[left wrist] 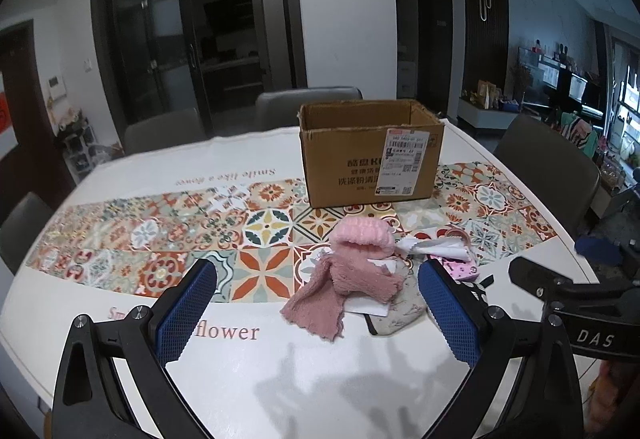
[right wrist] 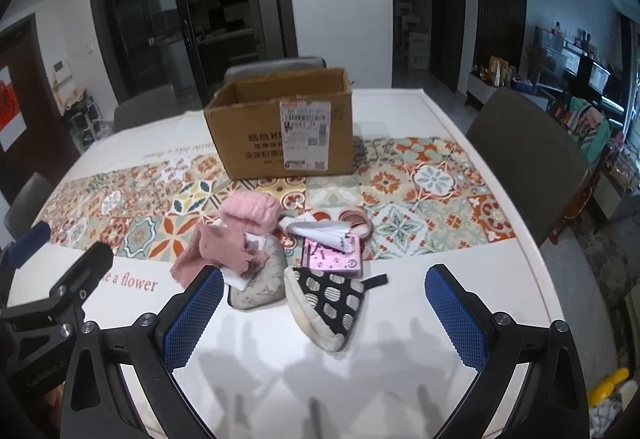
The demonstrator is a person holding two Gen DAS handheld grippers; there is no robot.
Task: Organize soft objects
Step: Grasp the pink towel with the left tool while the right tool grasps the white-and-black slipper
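Both tongs gaped wide and empty: left gripper (left wrist: 316,313) and right gripper (right wrist: 324,313) hovered just short of the soft pile (right wrist: 280,255), which lay in front of the cardboard box (right wrist: 280,127). Overlapping cloths risked snagging; one pinch might drag neighbours along.

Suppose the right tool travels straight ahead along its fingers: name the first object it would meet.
Most likely the black-and-white spotted pouch, lying between the open right tool fingers' line; the pink pile and box sit further back. Depth is uncertain.
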